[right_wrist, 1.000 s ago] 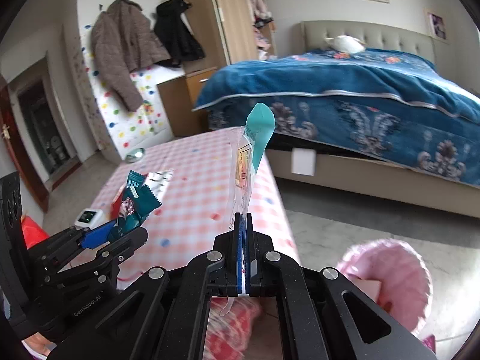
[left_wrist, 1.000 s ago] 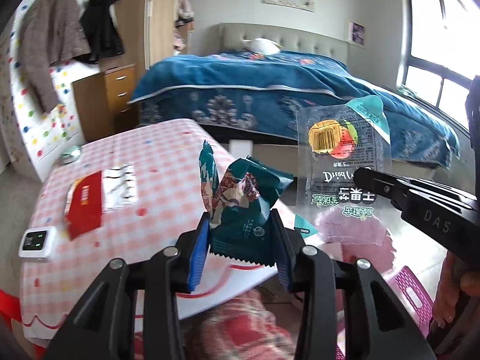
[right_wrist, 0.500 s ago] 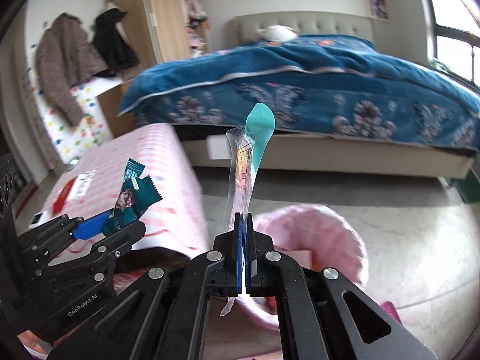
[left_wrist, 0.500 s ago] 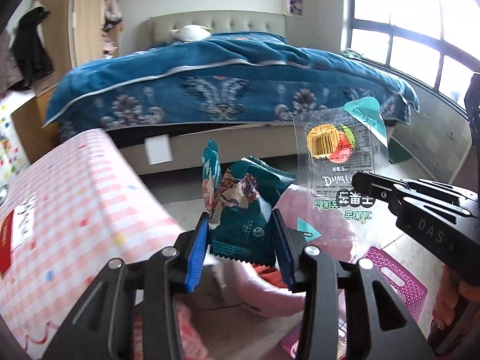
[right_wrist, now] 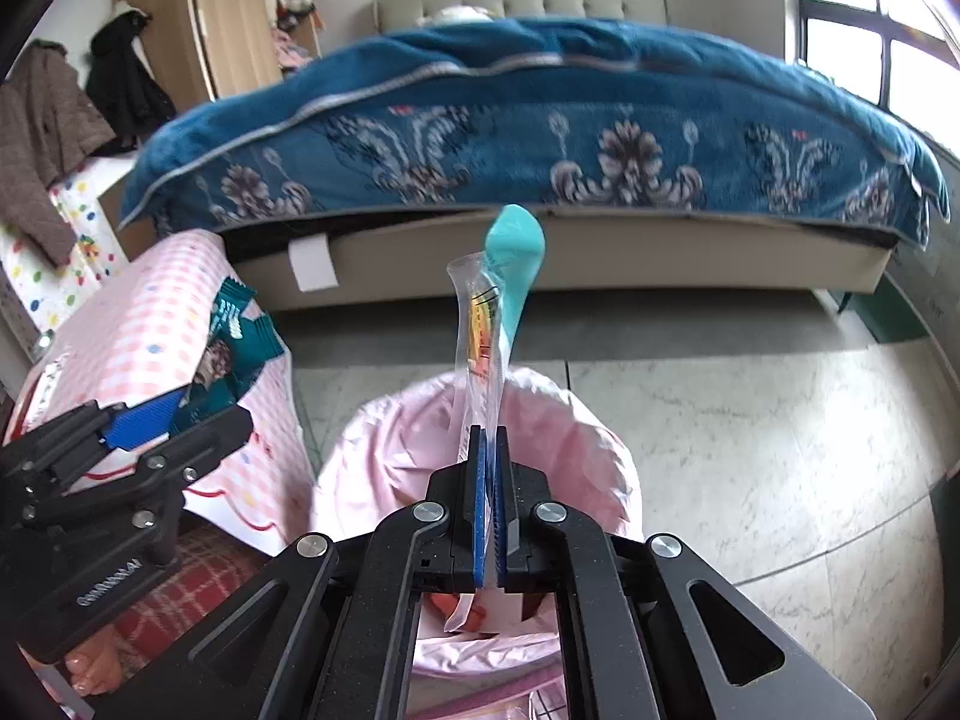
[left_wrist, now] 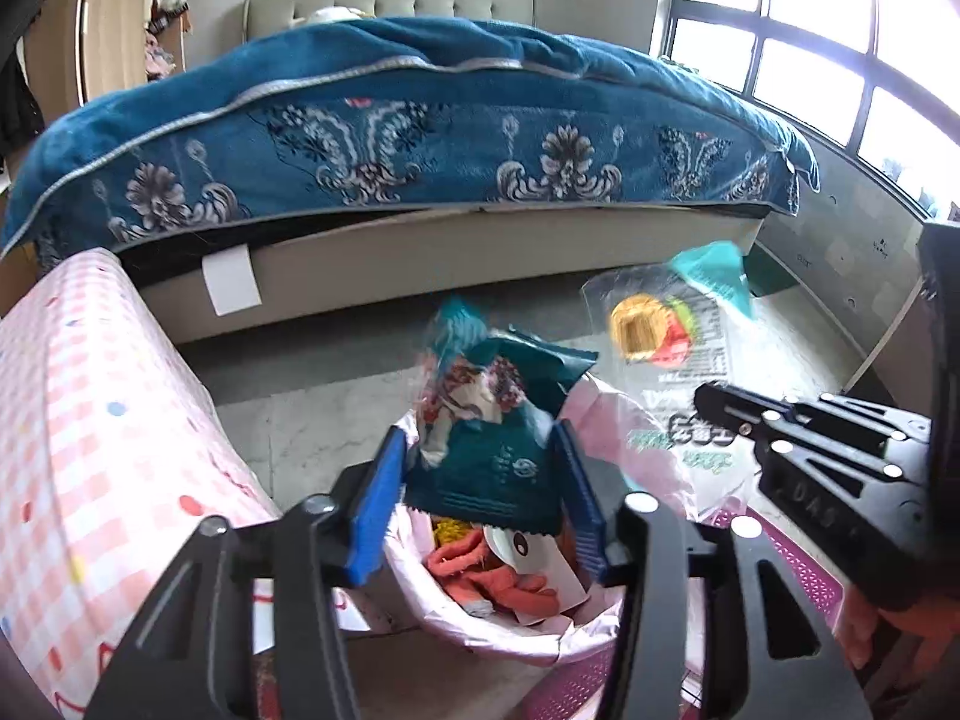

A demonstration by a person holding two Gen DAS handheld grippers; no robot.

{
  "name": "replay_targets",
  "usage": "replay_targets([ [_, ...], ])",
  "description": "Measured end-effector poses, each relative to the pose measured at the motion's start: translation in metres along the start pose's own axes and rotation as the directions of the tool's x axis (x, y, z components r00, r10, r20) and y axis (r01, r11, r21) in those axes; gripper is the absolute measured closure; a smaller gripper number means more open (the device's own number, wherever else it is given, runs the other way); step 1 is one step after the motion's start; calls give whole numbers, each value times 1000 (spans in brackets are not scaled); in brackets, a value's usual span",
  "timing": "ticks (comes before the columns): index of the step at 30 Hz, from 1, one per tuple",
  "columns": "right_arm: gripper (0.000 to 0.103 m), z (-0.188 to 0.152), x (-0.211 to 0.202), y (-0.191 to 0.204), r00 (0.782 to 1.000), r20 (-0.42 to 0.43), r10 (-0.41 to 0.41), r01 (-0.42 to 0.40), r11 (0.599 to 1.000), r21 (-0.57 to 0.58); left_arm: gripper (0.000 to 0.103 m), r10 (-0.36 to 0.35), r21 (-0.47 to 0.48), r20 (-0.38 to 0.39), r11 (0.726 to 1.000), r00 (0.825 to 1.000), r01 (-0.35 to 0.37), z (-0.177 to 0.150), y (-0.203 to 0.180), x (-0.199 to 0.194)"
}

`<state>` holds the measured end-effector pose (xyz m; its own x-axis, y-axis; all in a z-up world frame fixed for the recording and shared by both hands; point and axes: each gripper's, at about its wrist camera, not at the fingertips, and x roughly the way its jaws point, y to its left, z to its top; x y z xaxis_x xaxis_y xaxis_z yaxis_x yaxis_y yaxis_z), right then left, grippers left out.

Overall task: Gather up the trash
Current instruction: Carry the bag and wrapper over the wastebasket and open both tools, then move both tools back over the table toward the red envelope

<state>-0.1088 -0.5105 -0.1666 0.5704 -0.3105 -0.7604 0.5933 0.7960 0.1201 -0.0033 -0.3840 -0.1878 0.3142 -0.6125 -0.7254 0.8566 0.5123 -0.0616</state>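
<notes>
Green wrapper (left_wrist: 498,450) sits between my left gripper (left_wrist: 480,492) pads, jaws just opening to drop it into the pink-lined bin (left_wrist: 624,438) directly below. Right gripper (right_wrist: 491,480) clenches the clear wrapper (right_wrist: 480,336) over the bin, awaiting release.

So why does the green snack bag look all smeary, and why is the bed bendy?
Left wrist view: the green wrapper and clear wrapper are motion-blurred, most at their tops; bright window glare washes out the right. Right wrist view: sharper, the clear wrapper crisp. In both, the fisheye lens curves the bed.
</notes>
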Motion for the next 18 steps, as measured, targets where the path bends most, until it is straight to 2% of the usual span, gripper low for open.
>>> replay_targets([
  [3, 94, 0, 3, -10, 1000, -15, -4, 5, 1000, 29, 31, 3, -15, -6, 1000, 1000, -3, 0, 3, 3],
  [5, 79, -2, 2, -8, 1000, -13, -7, 8, 999, 36, 30, 8, -30, -9, 1000, 1000, -8, -1, 7, 2],
  [6, 65, -1, -3, -10, 1000, -4, -17, 17, 999, 38, 30, 11, -38, -15, 999, 1000, -11, -2, 9, 1],
  [7, 62, -3, -3, -11, 1000, -1, -19, 19, 999, 39, 30, 14, -47, -16, 999, 1000, -15, -3, 12, -1],
  [12, 62, -3, -26, -9, 999, 43, 11, -13, 998, 61, 30, 63, -80, 45, 995, 997, -59, -4, 27, -36],
  [18, 62, -4, -65, 30, 990, 111, 82, -82, 997, -7, 30, 133, -139, 128, 984, 983, -115, -16, 48, -95],
])
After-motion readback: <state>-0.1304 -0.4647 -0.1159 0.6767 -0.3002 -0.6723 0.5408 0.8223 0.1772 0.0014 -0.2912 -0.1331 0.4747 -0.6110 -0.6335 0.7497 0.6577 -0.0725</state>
